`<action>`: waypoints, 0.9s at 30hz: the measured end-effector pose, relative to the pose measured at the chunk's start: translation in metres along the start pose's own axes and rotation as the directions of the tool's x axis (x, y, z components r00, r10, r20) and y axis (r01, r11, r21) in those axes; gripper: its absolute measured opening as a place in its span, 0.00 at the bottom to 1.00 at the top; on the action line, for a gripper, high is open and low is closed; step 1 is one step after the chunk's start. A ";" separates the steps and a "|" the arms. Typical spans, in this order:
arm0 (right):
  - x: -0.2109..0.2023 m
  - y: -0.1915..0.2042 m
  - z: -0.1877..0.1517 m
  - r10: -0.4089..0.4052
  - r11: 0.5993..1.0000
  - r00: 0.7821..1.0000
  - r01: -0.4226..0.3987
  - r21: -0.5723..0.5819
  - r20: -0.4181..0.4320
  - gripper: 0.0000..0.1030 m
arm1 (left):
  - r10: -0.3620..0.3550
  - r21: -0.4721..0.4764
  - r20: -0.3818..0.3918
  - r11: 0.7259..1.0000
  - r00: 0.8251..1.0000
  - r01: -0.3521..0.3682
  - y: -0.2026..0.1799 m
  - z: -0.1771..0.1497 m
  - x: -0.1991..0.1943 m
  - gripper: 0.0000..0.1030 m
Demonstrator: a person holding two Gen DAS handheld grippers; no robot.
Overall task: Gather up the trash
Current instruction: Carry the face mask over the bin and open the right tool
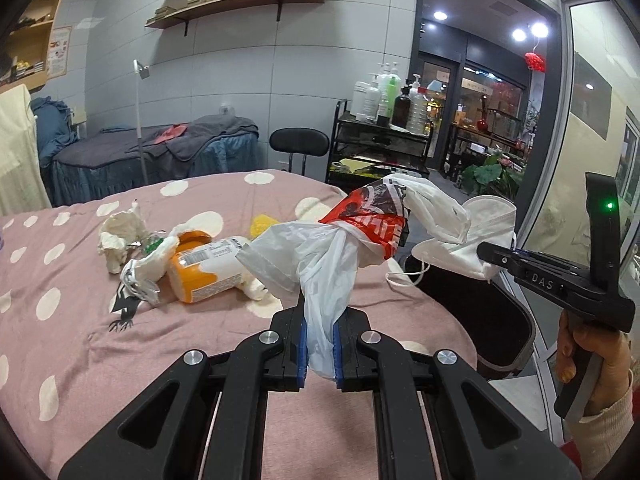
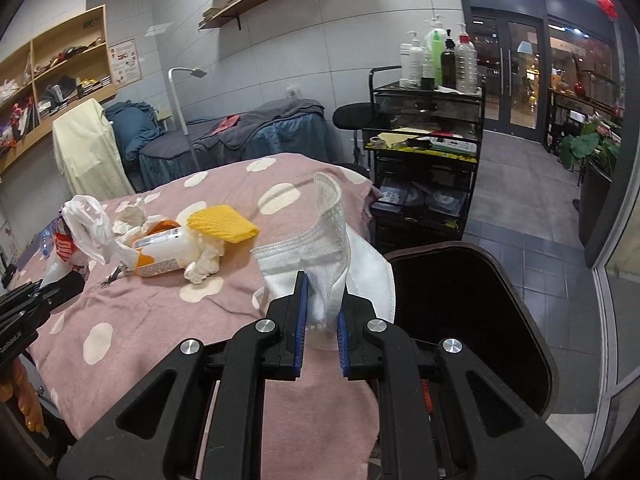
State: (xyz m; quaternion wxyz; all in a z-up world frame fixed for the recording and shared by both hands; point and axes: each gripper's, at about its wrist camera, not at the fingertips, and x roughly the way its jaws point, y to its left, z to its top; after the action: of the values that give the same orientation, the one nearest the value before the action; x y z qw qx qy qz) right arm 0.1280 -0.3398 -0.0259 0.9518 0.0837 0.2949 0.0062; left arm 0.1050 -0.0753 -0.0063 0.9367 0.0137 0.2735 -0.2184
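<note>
Left fingers (image 1: 322, 344): yours are clenched on a white plastic bag (image 1: 320, 264) with a red-printed wrapper (image 1: 366, 220) bunched in it, hanging above the bed.
Right fingers (image 2: 322, 334): yours grip a white face mask (image 2: 328, 268), lifted at the bed's edge beside the bin.
Bin (image 2: 532, 304): black, open, just beside the bed.
Bed (image 2: 160, 312): pink spotted cover; an orange-and-white bottle (image 2: 166, 254), crumpled tissues (image 2: 204, 266) and yellow foam netting (image 2: 222, 224) lie on it.
Your right hand (image 1: 592, 364): wrapped round the gripper handle.
</note>
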 end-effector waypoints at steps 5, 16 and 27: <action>0.009 -0.035 0.002 -0.085 0.995 0.996 0.085 0.052 -0.003 0.13 | -0.047 0.022 -0.005 0.999 0.999 0.047 -0.021 0.004 0.010 0.09; 0.075 -0.118 -0.018 -0.174 0.952 0.969 0.210 0.221 -0.174 0.13 | -0.118 0.063 -0.040 0.991 0.992 0.120 -0.057 0.014 0.034 0.09; 0.119 -0.137 -0.042 -0.197 0.925 0.934 0.277 0.258 -0.299 0.39 | -0.167 0.073 -0.105 0.982 0.980 0.176 -0.083 0.017 0.059 0.09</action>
State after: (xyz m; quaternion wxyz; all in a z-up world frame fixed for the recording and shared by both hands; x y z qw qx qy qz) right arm 0.1973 -0.4613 -0.1491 0.8734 0.1870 0.4264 -0.1429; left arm 0.1235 -0.1765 -0.0148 0.8983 0.0393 0.3104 -0.3084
